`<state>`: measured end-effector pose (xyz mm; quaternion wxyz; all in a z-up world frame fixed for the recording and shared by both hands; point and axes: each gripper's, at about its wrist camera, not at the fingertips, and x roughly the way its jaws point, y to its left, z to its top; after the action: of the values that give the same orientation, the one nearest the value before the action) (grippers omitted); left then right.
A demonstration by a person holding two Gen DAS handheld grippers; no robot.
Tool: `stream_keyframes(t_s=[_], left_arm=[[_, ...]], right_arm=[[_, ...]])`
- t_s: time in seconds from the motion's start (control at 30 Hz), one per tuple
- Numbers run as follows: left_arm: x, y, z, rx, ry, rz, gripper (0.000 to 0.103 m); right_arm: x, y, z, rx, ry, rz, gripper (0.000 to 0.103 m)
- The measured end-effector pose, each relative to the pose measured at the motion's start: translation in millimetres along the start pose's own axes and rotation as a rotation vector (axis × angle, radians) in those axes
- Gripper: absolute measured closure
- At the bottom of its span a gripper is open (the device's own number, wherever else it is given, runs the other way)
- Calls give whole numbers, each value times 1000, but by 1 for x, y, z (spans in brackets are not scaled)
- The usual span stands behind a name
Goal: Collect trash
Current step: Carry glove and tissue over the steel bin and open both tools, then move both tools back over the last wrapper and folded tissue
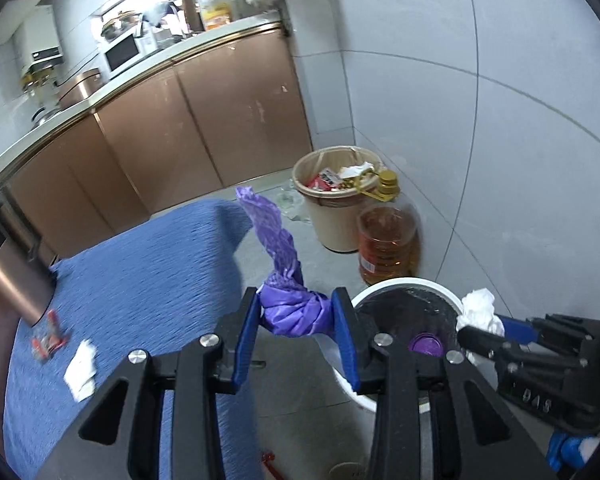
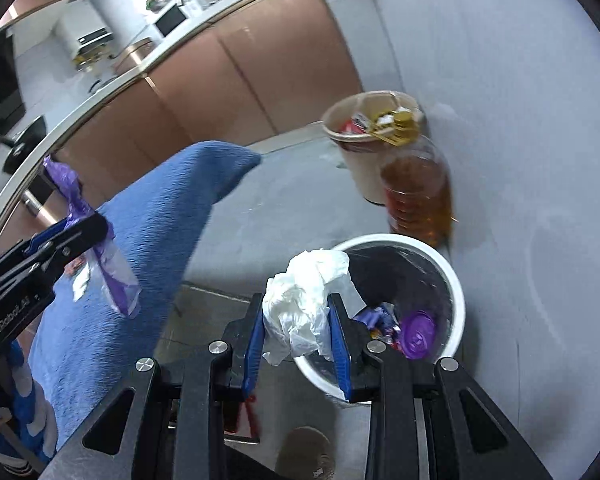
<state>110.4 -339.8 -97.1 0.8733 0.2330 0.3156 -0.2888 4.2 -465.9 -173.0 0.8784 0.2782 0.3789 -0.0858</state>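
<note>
On the far left of the left wrist view, a red wrapper (image 1: 49, 334) and a white paper scrap (image 1: 80, 370) lie on the blue cloth (image 1: 140, 280) that covers the table. Just right of them, the left gripper (image 1: 298, 322) clamps its blue pads on a crumpled purple plastic bag (image 1: 292, 312), with a twisted tail of the bag sticking up above the fingers. The bag hangs beside the rim of the white bin (image 1: 400, 284), which stands on the floor with a black liner and a purple lid (image 1: 426, 346) inside. Behind it stand a beige bin (image 1: 332, 220) full of rubbish and a big bottle of amber oil (image 1: 388, 240) touching its side. At the right edge, the right gripper (image 1: 476, 330) reaches in, holding a white tissue (image 1: 478, 310) over the white bin's rim.

In the right wrist view, the left gripper (image 2: 100, 232) with the purple bag (image 2: 116, 276) shows at the left, over the blue cloth (image 2: 148, 240). In the middle, the right gripper (image 2: 298, 322) grips the crumpled tissue (image 2: 304, 296) between its blue pads, over the near edge of the white bin (image 2: 458, 300). Wrappers and the purple lid (image 2: 418, 334) lie in the bin.
</note>
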Motion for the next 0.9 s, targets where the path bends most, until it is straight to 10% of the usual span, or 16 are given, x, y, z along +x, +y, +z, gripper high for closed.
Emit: stream_keyframes(t_s=[0.3, 0.57, 0.9], left_arm=[[43, -34, 17, 3, 36, -48, 65], [45, -35, 26, -37, 28, -108, 51], [18, -26, 24, -53, 0, -109, 51]], right_arm=[[12, -15, 0, 2, 22, -57, 72], [16, -19, -1, 8, 27, -95, 42], [14, -14, -3, 1, 32, -117, 31]])
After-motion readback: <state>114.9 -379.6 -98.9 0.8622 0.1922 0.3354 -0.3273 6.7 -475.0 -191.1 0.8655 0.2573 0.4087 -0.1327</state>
